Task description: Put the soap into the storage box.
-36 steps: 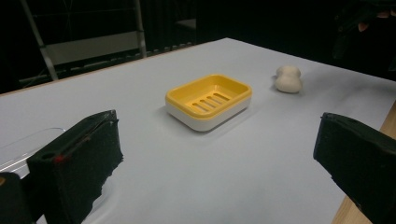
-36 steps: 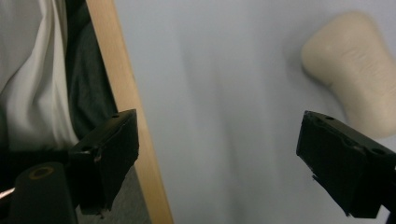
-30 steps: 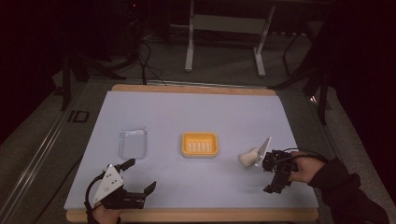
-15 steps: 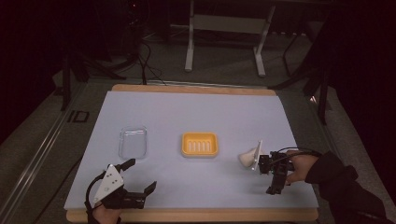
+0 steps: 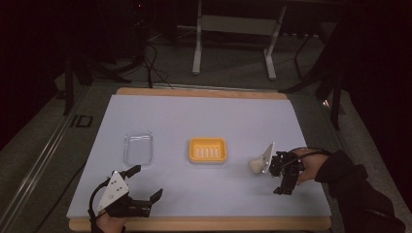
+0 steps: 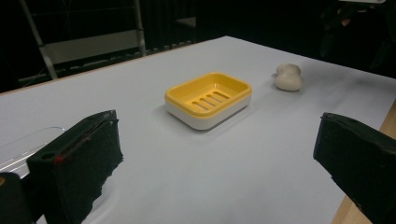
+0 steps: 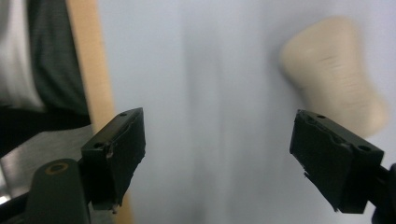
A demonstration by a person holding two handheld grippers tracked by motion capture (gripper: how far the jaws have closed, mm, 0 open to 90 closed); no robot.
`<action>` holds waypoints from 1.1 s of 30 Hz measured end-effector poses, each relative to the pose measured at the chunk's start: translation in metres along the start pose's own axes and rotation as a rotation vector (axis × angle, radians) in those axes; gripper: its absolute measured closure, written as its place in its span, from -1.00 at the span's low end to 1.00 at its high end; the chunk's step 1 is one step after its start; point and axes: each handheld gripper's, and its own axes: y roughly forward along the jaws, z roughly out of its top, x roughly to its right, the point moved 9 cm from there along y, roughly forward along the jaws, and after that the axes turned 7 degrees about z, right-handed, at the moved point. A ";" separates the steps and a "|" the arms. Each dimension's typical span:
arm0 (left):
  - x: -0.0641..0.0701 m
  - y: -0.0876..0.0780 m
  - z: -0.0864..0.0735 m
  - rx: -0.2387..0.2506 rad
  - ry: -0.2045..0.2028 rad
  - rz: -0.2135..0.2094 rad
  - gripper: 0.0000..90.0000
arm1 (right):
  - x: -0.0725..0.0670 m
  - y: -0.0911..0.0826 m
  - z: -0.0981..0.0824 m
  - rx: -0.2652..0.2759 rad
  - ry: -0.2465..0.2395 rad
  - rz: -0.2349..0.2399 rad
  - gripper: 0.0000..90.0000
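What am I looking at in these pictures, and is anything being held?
No robot here: a person at a table holds a hand tool in each hand, each with two black fingers that pinch.

The high view looks down from above. The left gripper rests near the table's front edge; the right gripper is beside a pale cream lump, probably soap.

The other two pictures come from small cameras riding on the tools, looking out between their own fingers. The left gripper view shows a yellow soap dish and the soap farther off. The right gripper view shows the soap close up, just beyond one finger.

A clear lid or tray also lies on the table. Nothing is held: both tools are open, though the right one's fingers have just been closing, with nothing between them.
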 end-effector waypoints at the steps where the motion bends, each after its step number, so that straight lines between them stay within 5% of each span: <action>1: 0.000 0.000 0.000 -0.001 0.001 0.000 -0.98 | 0.001 -0.001 0.000 0.004 -0.008 0.000 -0.56; 17: -0.002 -0.005 -0.003 -0.008 -0.010 0.017 -0.98 | 0.041 -0.002 0.016 0.052 -0.106 -0.118 -0.49; 33: -0.003 -0.009 -0.006 -0.012 -0.027 0.021 -0.97 | 0.071 0.021 0.019 -0.027 -0.169 -0.118 -0.40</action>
